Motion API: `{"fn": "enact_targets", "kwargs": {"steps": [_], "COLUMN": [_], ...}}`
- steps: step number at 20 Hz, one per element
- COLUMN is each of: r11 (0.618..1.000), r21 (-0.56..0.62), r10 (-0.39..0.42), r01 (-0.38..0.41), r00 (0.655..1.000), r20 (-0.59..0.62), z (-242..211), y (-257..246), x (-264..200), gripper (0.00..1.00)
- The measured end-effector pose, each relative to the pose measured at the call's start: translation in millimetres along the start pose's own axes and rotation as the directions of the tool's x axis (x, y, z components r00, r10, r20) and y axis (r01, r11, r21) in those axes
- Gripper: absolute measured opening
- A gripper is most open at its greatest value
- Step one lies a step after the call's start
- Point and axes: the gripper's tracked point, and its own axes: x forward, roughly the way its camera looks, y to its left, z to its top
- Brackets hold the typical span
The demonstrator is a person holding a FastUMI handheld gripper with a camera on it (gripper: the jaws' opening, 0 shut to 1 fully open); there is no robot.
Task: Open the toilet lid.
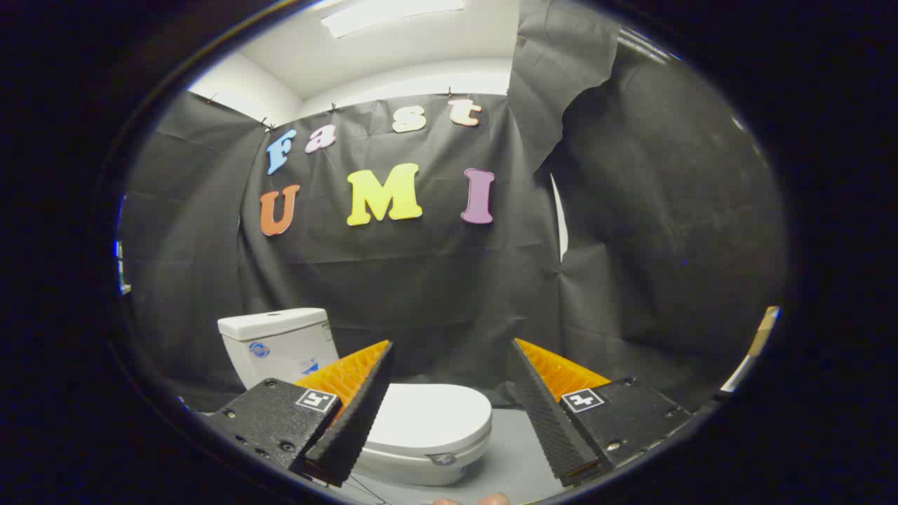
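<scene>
On the grey floor (519,456), the closed toilet lid (428,417) is faced by the spread, empty gripper (449,351); its smooth rim could be missed.

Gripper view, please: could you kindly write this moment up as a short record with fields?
setting: booth with black cloth wall, grey floor
toilet: white, tank behind the bowl
toilet lid: closed, lying flat on the seat
gripper: fingers open, apart, holding nothing
gripper vs lid: lid lies ahead, partly behind one finger; no visible contact
task state: lid not yet lifted
</scene>
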Motion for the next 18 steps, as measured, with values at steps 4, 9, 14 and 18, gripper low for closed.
{"fn": "enact_targets", "kwargs": {"steps": [4,9,14,18], "r11": [0.999,0.998,0.996,0.996], "r21": [-0.024,-0.014,-0.024,-0.032], "r10": [-0.029,-0.056,-0.084,-0.083], "r01": [0.029,0.056,0.084,0.083], "r00": [1.0,0.998,0.996,0.997], "r20": [0.012,0.013,0.003,-0.004], "z": [2,4,0,-5], "y": [-11,-24,-32,-31], "x": [1,1,2,3], "gripper": [1.0,1.0,1.0,1.0]}}
